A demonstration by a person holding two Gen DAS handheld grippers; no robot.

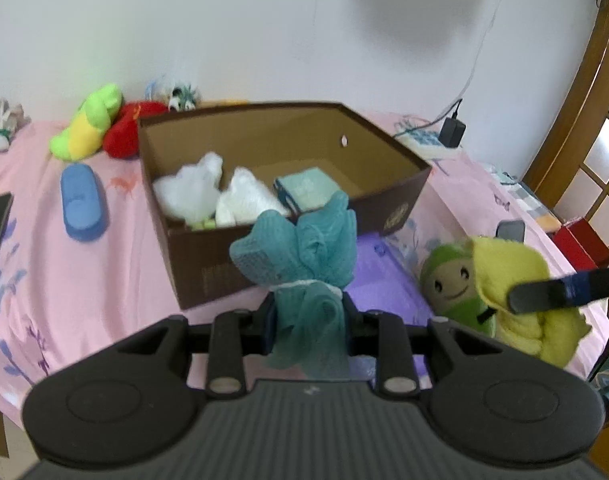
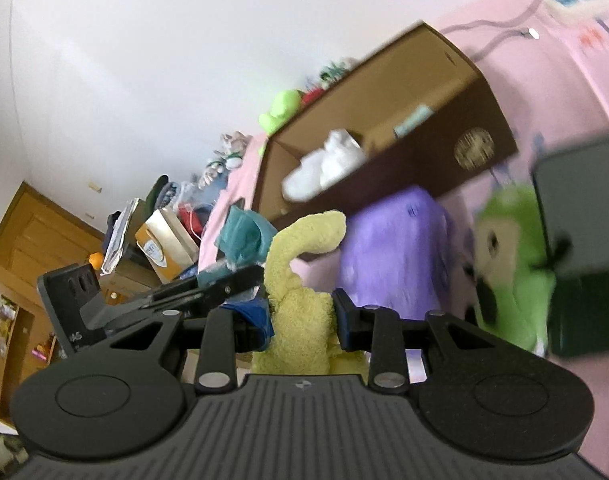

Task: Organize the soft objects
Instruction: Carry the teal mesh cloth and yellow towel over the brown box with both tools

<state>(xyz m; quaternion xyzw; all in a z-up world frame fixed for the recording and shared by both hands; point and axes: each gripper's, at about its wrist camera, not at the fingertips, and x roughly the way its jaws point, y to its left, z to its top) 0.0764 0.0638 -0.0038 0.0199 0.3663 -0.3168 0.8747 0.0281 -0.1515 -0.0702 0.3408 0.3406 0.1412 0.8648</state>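
A teal mesh bath sponge (image 1: 300, 248), bunched and tied at its middle, hangs pinched between the closed fingers of the left gripper (image 1: 307, 316), held up in the air just in front of the near wall of an open brown cardboard box (image 1: 208, 264) that sits on a bed covered with a pink floral sheet (image 1: 104, 280). The grip at the tied waist likely keeps the loose netting gathered so it can clear the wall and drop inside. The right gripper (image 2: 302, 314) is clamped on a fluffy pale yellow towel (image 2: 300, 280), lifted off the bed to the right of the box, probably waiting its turn. Inside the box lie white crumpled soft items (image 1: 220, 196) and a pale green packet (image 1: 306, 188), filling the near left part; the far right floor looks free. Beside the box rest a lime-green smiling plush (image 1: 452, 280), a purple cushion (image 2: 392, 252), a blue oval case (image 1: 82, 202), and green-yellow (image 1: 90, 124) and red (image 1: 130, 130) plush toys near the wall. The box's near wall stands between the sponge and the interior.
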